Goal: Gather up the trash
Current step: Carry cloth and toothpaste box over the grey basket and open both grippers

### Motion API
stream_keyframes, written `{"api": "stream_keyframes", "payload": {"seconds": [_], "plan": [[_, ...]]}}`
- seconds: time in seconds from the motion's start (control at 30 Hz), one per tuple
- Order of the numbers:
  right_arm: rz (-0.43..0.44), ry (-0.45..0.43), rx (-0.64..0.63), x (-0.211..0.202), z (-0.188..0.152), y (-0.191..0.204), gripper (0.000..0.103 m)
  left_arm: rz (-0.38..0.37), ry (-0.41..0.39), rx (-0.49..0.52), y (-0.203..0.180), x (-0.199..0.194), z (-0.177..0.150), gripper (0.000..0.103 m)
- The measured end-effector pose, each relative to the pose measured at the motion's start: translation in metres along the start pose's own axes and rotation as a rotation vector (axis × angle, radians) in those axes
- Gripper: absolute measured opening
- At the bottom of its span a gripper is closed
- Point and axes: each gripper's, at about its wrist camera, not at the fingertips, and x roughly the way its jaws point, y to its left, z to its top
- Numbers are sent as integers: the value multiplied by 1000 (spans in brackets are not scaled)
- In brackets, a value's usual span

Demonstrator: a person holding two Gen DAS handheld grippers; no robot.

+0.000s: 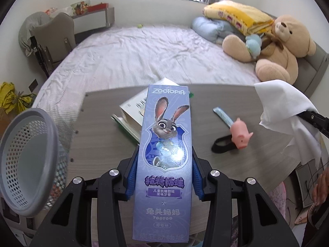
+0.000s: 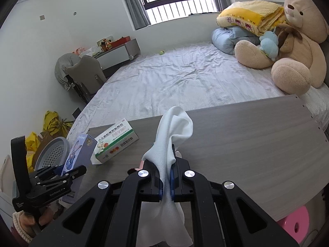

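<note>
My left gripper clamps a tall purple cardboard toothpaste box, lifted above the grey wood-grain table. Right gripper is pinched tight on a white crumpled tissue. Grey perforated plastic bin sits just left of the table.

Table: right half bare, open to approach from above. Left half crowded: green-white box near the far edge, pig toy, black band and a blue strip mid-table. Grey basket stands off the table's left edge, mouth unobstructed. Bed beyond is mostly clear; teddy and bedding fill its far right corner.
</note>
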Motion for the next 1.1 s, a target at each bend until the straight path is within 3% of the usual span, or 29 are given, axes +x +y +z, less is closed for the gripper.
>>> {"api": "stream_keyframes", "payload": {"seconds": [0.27,0.53,0.8,1.1], "plan": [[125,-34,-105,12,35,77,5,128,-104,-57,61,-44,15,43],[294,10,-232,57,47,184,5,257,-104,-181,147,-59,7,43],[450,106,-306,115,28,280,5,374,-52,-303,218,-60,-23,43],[525,209,-392,155,1,348,5,448,-28,-388,263,-57,-40,43]]}}
